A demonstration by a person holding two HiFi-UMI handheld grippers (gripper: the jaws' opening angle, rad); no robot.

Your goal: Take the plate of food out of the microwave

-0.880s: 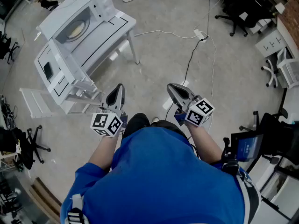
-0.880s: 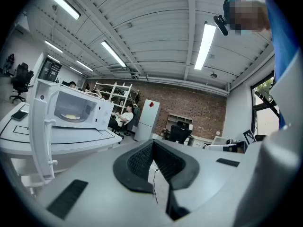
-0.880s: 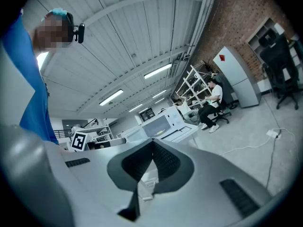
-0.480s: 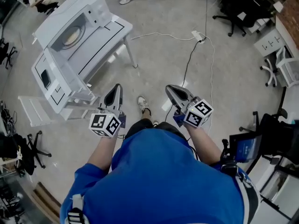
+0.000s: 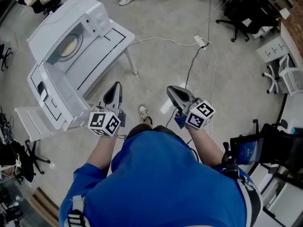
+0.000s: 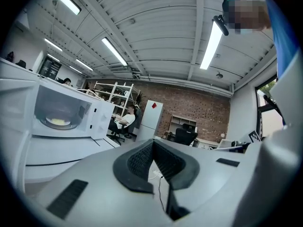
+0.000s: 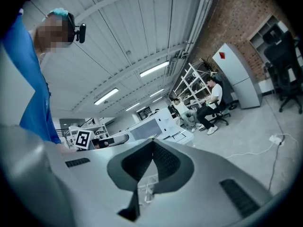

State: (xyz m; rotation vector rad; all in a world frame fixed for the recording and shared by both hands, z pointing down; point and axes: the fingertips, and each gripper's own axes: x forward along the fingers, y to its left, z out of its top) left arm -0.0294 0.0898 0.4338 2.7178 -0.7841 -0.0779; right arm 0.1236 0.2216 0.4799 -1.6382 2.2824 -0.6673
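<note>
A white microwave (image 5: 71, 37) stands on a white table (image 5: 111, 44) at the upper left of the head view, with its door (image 5: 47, 96) swung open. Inside lies a plate of yellowish food (image 5: 68, 45), also seen as the plate (image 6: 58, 122) in the left gripper view. My left gripper (image 5: 113, 90) is shut and empty, a short way in front of the table. My right gripper (image 5: 173, 91) is shut and empty, over the bare floor to the right. The left gripper (image 6: 152, 143) points just right of the microwave (image 6: 61, 112). Past the right gripper (image 7: 152, 143) the microwave (image 7: 151, 126) stands farther off.
A power strip (image 5: 201, 41) with its cable lies on the floor ahead to the right. Office chairs (image 5: 246, 13) stand at the upper right. A low white rack (image 5: 33, 122) sits left of the open door. A seated person (image 7: 210, 100) is far behind.
The microwave and table have slid lower and leftward in the head view as the person steps closer. Both grippers keep their pose in front of the body, still shut.
</note>
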